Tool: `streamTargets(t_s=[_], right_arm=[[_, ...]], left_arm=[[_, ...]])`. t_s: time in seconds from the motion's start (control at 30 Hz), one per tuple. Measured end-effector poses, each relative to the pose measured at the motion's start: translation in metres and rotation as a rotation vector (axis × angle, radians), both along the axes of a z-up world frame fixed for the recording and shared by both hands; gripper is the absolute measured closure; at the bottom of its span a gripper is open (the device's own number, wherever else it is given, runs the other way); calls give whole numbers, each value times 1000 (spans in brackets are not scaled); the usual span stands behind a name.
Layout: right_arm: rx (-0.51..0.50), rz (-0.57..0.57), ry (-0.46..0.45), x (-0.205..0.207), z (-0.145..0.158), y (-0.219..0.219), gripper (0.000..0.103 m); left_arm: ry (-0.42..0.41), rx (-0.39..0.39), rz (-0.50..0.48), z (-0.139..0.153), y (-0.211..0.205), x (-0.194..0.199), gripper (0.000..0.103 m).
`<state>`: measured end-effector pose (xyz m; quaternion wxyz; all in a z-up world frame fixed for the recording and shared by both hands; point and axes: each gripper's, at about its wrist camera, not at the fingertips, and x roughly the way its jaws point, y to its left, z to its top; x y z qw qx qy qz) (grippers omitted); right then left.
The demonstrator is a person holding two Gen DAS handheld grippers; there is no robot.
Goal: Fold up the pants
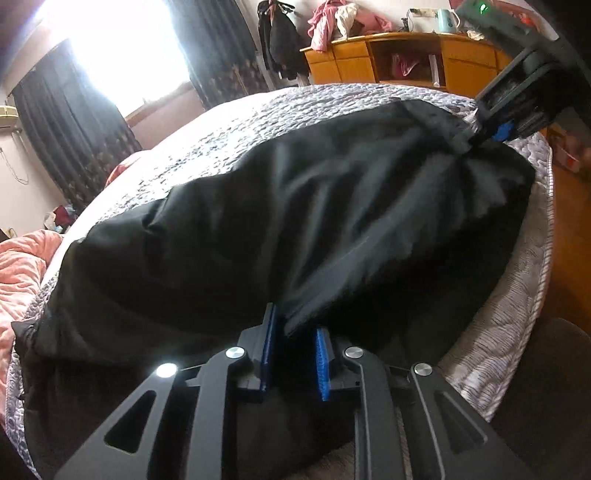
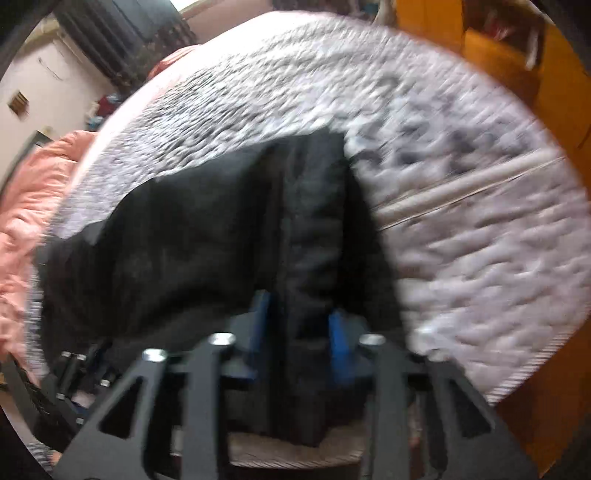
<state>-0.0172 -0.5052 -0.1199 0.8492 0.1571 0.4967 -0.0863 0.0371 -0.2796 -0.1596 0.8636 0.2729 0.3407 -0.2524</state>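
On a bed with a grey-and-white quilted cover lie black pants, spread in loose folds across the near half and reaching the mattress edge. In the left wrist view, the left gripper has its blue pads a little apart, with a raised fold of the black cloth running down between them; the pads do not clearly press on it. At the upper right of that view, the right gripper meets the far end of the pants, where the cloth bunches up toward it.

The right wrist view is blurred. There the right gripper's jaws stand apart on either side of a thick ridge of the pants; whether they pinch it cannot be told.

A pink blanket lies beside the pants on the left. Only the left view shows the room beyond: a bright window with dark curtains, a wooden dresser heaped with clothes, and a pale kettle.
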Motion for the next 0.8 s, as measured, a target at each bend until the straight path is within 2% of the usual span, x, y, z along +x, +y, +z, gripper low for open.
streamTargets(t_s=[0.07, 0.1, 0.17, 0.27, 0.33, 0.43, 0.5, 0.6, 0.63, 0.67, 0.7, 0.8], right_arm=[[-89, -8, -30, -9, 19, 6, 53], [-91, -4, -49, -14, 25, 0, 53], [-22, 47, -109, -16, 41, 12, 53], [61, 165, -118, -9, 43, 43, 53], [108, 198, -54, 4, 26, 59, 57], [69, 165, 88, 20, -16, 69, 57], [64, 146, 105, 26, -29, 68, 57], [69, 146, 120, 31, -26, 69, 52], [63, 147, 125, 32, -26, 69, 51], [52, 151, 127, 30, -26, 71, 51], [44, 154, 127, 30, -25, 74, 51], [38, 144, 122, 31, -27, 77, 50]], left_arm=[[17, -20, 9, 1, 1, 4, 85], [22, -26, 12, 1, 1, 5, 85], [21, -32, 17, -1, 3, 3, 84], [12, -29, 20, -3, 4, 2, 83], [17, -34, 21, -2, 6, 4, 83], [42, -53, 7, 2, 10, 5, 78], [73, -72, -15, 9, 15, 6, 68], [201, -185, -26, 30, 38, 6, 54], [267, -267, 6, 40, 55, 10, 50], [305, -318, 39, 46, 69, 14, 42], [344, -377, 102, 52, 89, 23, 39], [438, -460, 239, 53, 131, 56, 39]])
